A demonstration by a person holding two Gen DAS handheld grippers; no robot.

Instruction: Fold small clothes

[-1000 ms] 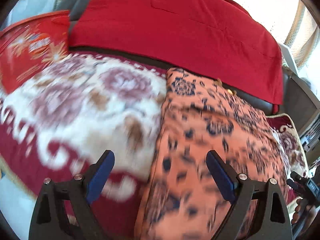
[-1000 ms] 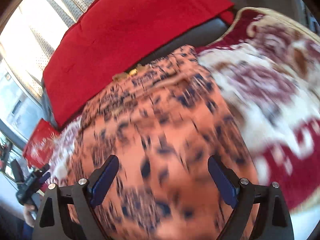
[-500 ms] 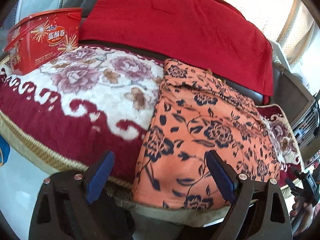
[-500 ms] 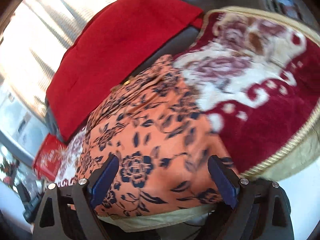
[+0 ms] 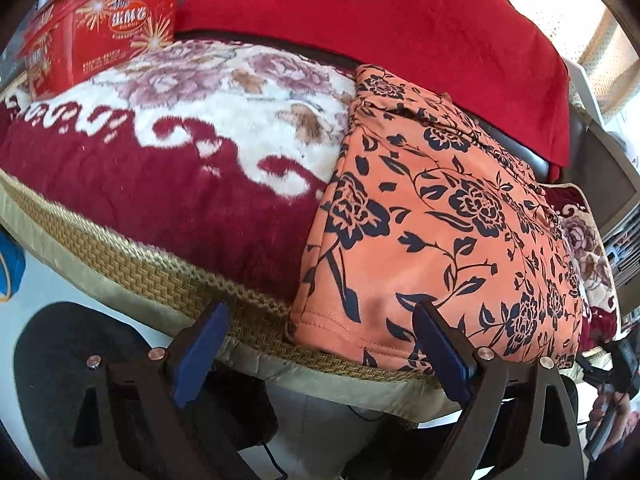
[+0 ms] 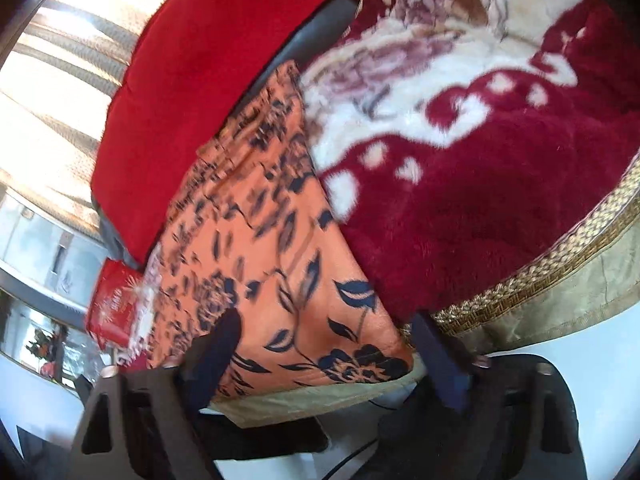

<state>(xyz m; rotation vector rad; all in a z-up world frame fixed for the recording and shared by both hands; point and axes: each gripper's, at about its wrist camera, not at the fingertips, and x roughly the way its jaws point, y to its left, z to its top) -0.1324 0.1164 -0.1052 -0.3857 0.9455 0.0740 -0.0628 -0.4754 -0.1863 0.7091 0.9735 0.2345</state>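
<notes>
The folded garment (image 5: 448, 240) is orange, printed with dark navy roses, leaves and trailing vines. Under it the blanket (image 5: 168, 184) is deep maroon with white scrolls and a cream middle of faded pink flowers, edged in woven gold braid (image 5: 132, 268). The far cloth (image 5: 400, 28) is plain bright red. On the left, the tub (image 5: 104, 36) is red with gold starbursts.

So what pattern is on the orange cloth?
The folded orange cloth has dark navy flowers, leaves and vines; clearest in the left wrist view.
</notes>
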